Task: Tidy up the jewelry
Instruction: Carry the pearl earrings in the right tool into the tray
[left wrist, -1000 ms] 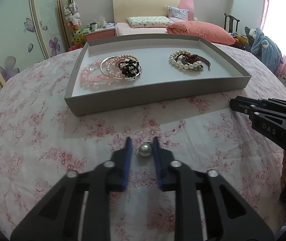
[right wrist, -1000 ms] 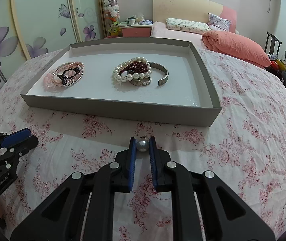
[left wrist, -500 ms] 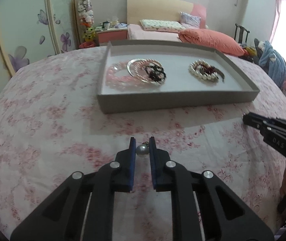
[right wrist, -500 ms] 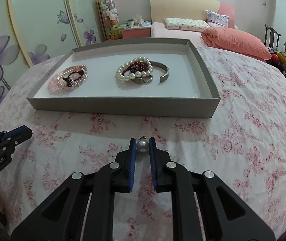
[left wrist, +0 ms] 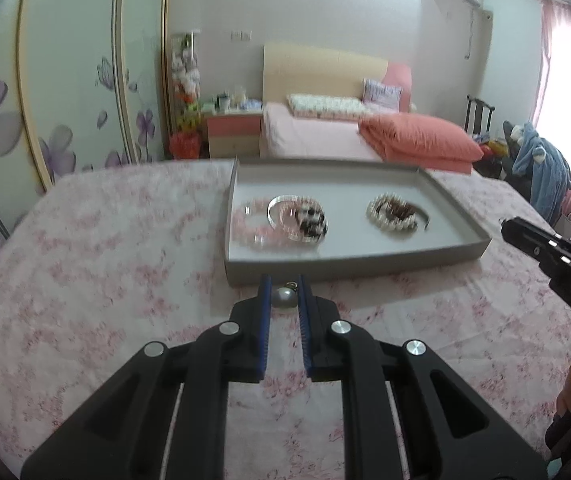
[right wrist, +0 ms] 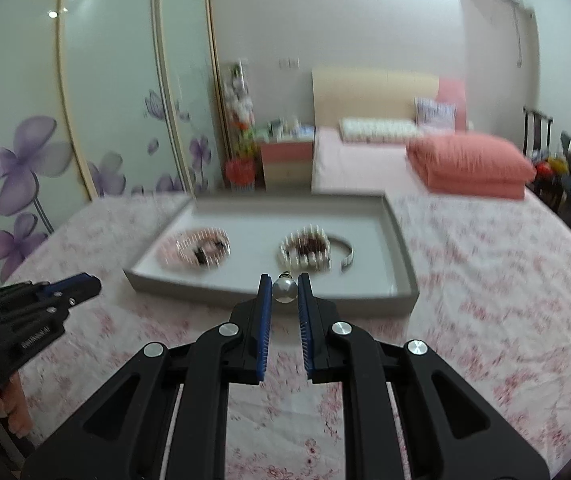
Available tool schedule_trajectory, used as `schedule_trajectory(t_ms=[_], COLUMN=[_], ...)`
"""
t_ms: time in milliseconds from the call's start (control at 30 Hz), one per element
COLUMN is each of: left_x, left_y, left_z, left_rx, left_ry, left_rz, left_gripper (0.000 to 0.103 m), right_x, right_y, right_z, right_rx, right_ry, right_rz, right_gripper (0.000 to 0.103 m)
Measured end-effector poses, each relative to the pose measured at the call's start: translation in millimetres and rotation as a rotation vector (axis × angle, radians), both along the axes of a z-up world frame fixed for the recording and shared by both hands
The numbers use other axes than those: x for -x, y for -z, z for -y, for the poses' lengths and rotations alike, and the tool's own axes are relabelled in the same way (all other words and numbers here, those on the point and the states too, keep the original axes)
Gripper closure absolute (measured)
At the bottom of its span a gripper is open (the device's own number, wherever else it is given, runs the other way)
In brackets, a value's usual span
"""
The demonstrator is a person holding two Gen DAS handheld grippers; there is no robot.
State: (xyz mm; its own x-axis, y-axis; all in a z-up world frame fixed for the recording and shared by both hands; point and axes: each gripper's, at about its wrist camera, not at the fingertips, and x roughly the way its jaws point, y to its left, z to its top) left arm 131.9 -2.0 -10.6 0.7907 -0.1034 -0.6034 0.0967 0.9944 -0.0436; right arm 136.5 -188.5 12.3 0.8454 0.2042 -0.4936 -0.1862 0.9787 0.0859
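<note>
My left gripper is shut on a pearl earring and holds it above the floral cloth, just before the near wall of the grey tray. My right gripper is shut on a second pearl earring, raised over the tray's near wall. In the tray lie a pile of pink bead bracelets on the left and a white pearl bracelet with a metal bangle on the right. The same piles show in the right wrist view: the pink pile and the pearl pile.
The tray lies on a table covered with a pink floral cloth. Behind it are a bed with a coral pillow, a nightstand and sliding wardrobe doors. A chair with blue clothes stands at the far right.
Both grippers have lifted and tilted up with their pearl earrings, so the room shows more. The left gripper closed on its earring a second ago and raised it off the cloth.
</note>
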Motion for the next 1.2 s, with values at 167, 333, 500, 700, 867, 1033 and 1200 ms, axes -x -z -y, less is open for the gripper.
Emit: schedule_trajectory(t_ms=[167, 333, 500, 700, 867, 1033, 1200], left_x=[13, 20, 21, 18, 16, 15, 9], left_y=[-18, -27, -31, -31, -29, -27, -27], left_z=[5, 9, 13, 15, 17, 19, 21], left_rx=[-0.012, -0.017, -0.024, -0.027, -0.027, -0.028, -0.035], left_ry=[-0.001, 0.002, 0.005, 0.01, 0.02, 0.024, 0.035], left_rz=[0.094, 0.148, 0.179, 0.183, 0.175, 0.173, 0.17], left_gripper=[0.089, 0.089, 0.089, 0.089, 0.089, 0.089, 0.089], right_x=[18, 26, 26, 26, 24, 23, 21], right_y=[-19, -25, -22, -19, -17, -16, -17], right_z=[-4, -8, -8, -6, -6, -5, -4], right_rx=[0.006, 0.017, 0.022, 0.019, 0.021, 0.016, 0.016], right_ry=[0.01, 0.018, 0.026, 0.037, 0.039, 0.041, 0.044], right_rz=[0.128, 0.198, 0.21, 0.202, 0.198, 0.194, 0.199], right_gripper=[0.089, 0.089, 0.089, 0.089, 0.089, 0.089, 0.089])
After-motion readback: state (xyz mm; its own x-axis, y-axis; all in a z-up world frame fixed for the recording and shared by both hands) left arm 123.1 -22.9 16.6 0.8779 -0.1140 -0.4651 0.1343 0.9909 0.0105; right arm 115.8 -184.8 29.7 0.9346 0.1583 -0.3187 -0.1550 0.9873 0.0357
